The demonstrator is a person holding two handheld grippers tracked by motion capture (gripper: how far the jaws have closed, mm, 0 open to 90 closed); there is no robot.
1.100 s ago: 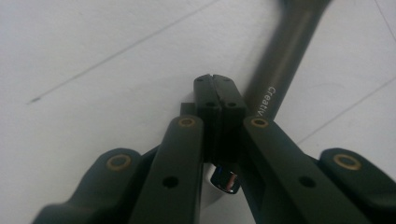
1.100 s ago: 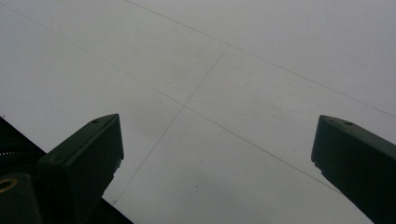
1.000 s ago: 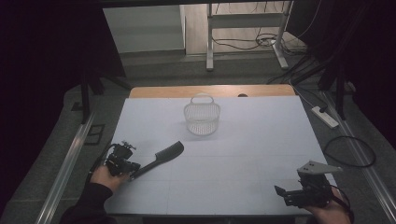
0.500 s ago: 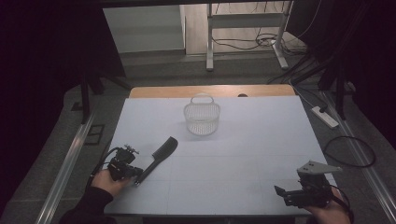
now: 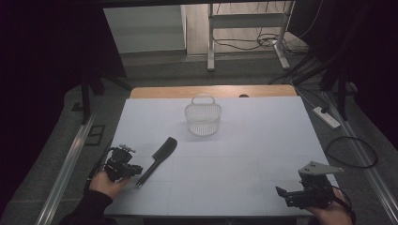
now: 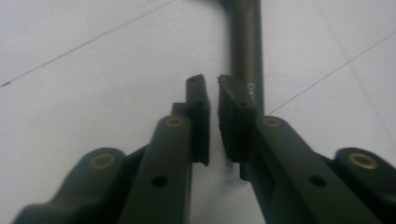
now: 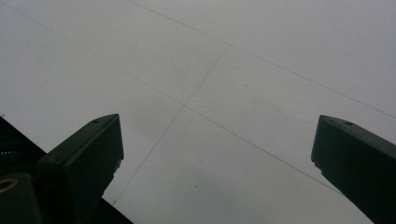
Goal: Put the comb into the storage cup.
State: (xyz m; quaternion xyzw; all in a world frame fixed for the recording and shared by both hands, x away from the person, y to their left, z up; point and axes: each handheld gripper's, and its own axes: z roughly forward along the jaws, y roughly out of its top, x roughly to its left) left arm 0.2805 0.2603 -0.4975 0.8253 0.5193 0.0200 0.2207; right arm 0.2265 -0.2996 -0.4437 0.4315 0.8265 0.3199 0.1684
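My left claw sits low at the table's near left edge; its jaws have just been opening and stand a narrow slit apart with nothing between them. The black comb lies flat on the white top, its handle end just beside my right jaw, the toothed end pointing away toward the middle. My right claw hovers at the near right corner, jaws spread wide and empty. Farther back, well apart from both, stands the wire basket.
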